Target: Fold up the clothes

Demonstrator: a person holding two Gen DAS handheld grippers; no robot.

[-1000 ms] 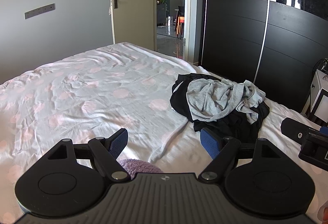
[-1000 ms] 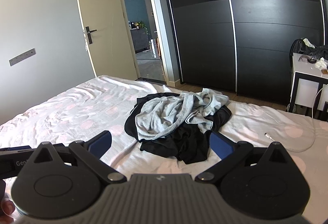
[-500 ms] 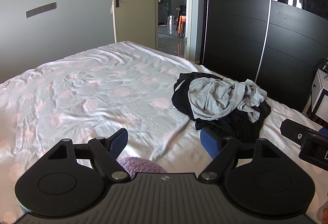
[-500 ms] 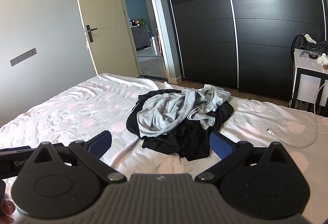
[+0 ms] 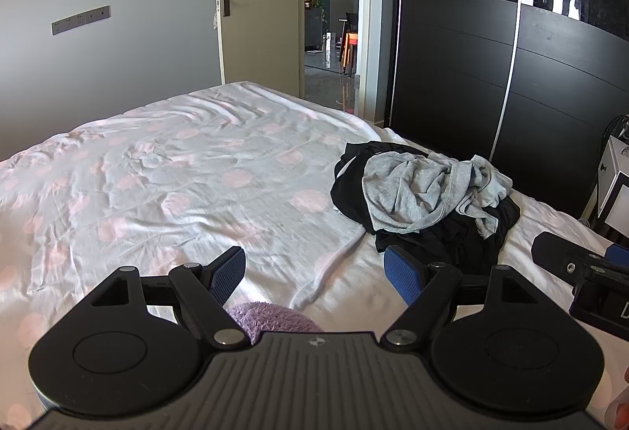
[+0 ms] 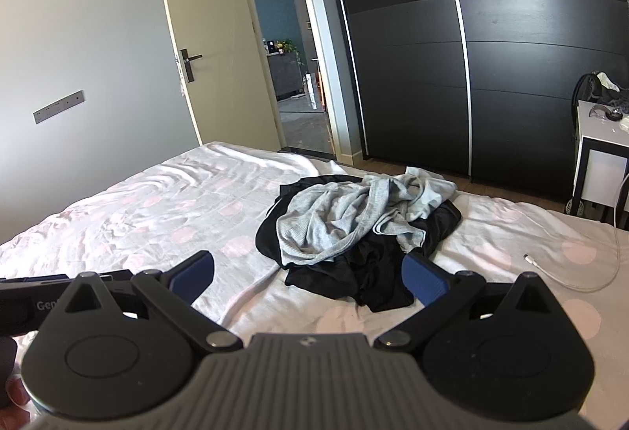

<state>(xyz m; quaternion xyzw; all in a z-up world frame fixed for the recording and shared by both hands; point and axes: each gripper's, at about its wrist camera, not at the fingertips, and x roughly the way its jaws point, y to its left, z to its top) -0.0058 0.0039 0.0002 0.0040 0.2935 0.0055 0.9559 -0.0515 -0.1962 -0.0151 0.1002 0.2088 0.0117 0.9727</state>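
Bed: the bed (image 5: 165,170) wore a wrinkled white sheet printed with pale pink dots, creased all over.
Clothes: one heap (image 6: 354,229) lay on the right part of the bed, near the wardrobe side, ahead of both grippers and touched by neither.
Grey garment: a soft ribbed knit (image 5: 416,190), crumpled and twisted, lay on top of the heap.
Black garment: thin, limp dark cloth (image 6: 365,272) spread out flat beneath the grey one.
Left gripper: the left gripper (image 5: 314,272) was matte black plastic with two blue textured pads, spread wide and holding nothing, above bare sheet to the left of the heap.
Right gripper: the right gripper (image 6: 308,274) was of the same make, its two blue pads wide apart and empty, with the heap's near edge showing between them.
Left view only: a fuzzy purple thing (image 5: 271,316) showed low between the fingers, partly hidden; I could not tell what it was.
Right view only: a white cable (image 6: 566,280) lay curled on the sheet, and a white side table (image 6: 601,170) stood by the bed.
Both views: a glossy black sliding wardrobe (image 6: 491,56) and one open cream door (image 5: 259,9).
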